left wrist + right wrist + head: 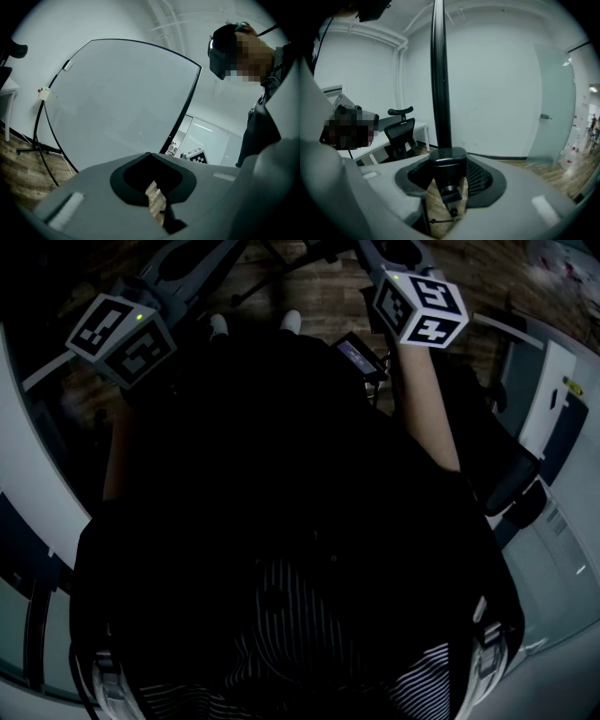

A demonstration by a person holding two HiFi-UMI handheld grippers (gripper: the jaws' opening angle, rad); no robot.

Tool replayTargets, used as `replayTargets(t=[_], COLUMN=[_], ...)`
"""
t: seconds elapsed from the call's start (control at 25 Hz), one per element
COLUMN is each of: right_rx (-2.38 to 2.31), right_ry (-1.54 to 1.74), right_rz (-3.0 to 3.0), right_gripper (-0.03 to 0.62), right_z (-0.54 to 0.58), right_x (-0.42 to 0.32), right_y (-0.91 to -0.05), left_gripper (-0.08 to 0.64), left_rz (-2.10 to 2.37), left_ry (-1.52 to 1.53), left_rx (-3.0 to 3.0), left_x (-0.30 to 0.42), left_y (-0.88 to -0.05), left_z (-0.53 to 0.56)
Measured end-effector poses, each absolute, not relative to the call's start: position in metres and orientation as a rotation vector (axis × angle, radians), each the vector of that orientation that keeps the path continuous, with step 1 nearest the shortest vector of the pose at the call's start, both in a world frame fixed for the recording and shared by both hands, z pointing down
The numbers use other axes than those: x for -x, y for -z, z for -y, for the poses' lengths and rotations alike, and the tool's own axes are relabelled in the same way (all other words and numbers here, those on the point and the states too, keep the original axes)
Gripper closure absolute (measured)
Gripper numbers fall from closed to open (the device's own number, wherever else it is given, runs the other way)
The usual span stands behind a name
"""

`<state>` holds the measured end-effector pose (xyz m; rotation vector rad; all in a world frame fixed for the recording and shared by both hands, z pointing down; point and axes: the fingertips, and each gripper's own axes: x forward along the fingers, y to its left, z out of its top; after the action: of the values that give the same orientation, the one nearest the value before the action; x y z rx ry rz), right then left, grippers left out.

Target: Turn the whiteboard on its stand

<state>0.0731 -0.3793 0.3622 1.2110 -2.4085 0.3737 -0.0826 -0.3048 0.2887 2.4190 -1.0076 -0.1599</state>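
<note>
The whiteboard [126, 103], a pale panel in a thin black frame, fills the left gripper view, with its stand's legs [33, 151] on the wood floor at the left. My left gripper [157, 206] points at the board, apart from it; a narrow gap shows floor between its jaws and nothing is in them. My right gripper [447, 190] is shut on the black upright post [439, 70] of the stand, its jaws pressing the sides of a black bracket [447, 166] on the post. In the dark head view only the marker cubes of the left gripper [120, 338] and right gripper [422, 307] show.
A black office chair [401, 131] and a white desk [389, 136] stand behind the post at the left. A frosted glass door [553, 103] is at the right. The person's dark torso [281, 521] fills the head view, feet [253, 326] on the wood floor.
</note>
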Motion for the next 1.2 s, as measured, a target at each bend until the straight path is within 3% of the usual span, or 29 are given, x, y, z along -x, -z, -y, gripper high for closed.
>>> replayTargets(t=[0.84, 1.2], right_rx=[-1.061, -1.152], right_ry=[-0.351, -0.392], right_rz=[2.459, 2.448], right_gripper=[0.402, 0.400], right_z=[0.348, 0.364], right_x=[0.025, -0.002], right_y=[-0.366, -0.366], left_gripper=[0.555, 0.555], left_rz=[1.060, 1.053], left_ry=[0.167, 0.158], left_rx=[-2.409, -2.420], left_x=[0.120, 0.118], left_y=[-0.287, -0.286], left_z=[0.302, 0.302])
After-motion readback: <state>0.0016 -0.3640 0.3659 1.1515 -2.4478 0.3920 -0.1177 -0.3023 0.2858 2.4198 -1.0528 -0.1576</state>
